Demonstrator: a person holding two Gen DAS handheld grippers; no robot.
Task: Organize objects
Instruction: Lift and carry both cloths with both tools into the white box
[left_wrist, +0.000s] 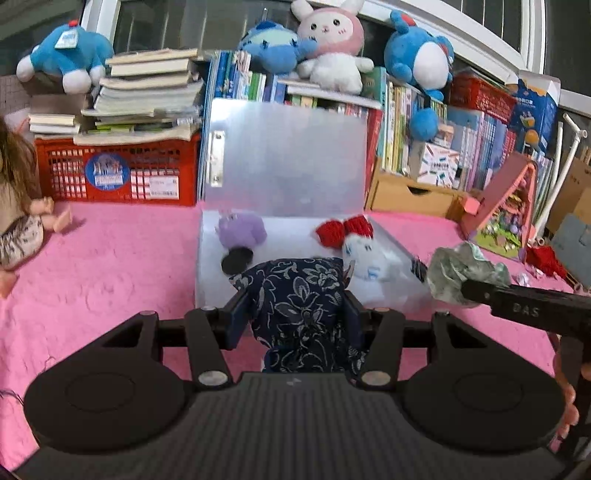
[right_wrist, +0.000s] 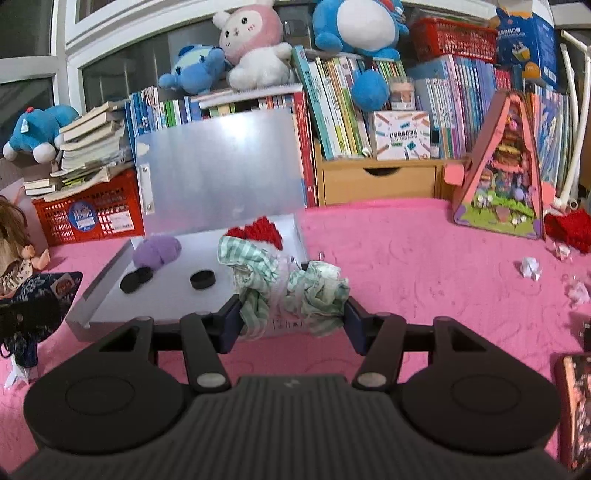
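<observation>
Two cloth items are mid-carry toward the open box (right_wrist: 110, 288), which sits lid-up on the pink blanket (right_wrist: 424, 266). The left tongs (left_wrist: 299, 314) are clamped on a navy floral pouch (left_wrist: 299, 291), pads pressing both sides, held just in front of the box's near edge. The right tongs (right_wrist: 291, 314) are closed partway on a green striped cloth (right_wrist: 258, 269), bunched w/ a pale printed piece; it hangs between the pads, over the box's near right corner.

Already inside the box: a purple plush (right_wrist: 157, 251), a white plush w/ red bow (left_wrist: 364, 251), two black discs (right_wrist: 202, 278). So sorting looks well under way, prob. past halfway for the nearby stuff.

Left to do, by the look of it: drop both cloth items in, then deal w/ strays on the blanket, i.e. crumpled paper bits (right_wrist: 530, 266) and a red knit piece (right_wrist: 569, 229) at right, a doll (left_wrist: 22, 221) at far left. Whether those belong in the box can't be told. Lid not yet closed.

Behind: book stacks, a red crate (left_wrist: 118, 173), plush toys atop shelves.
</observation>
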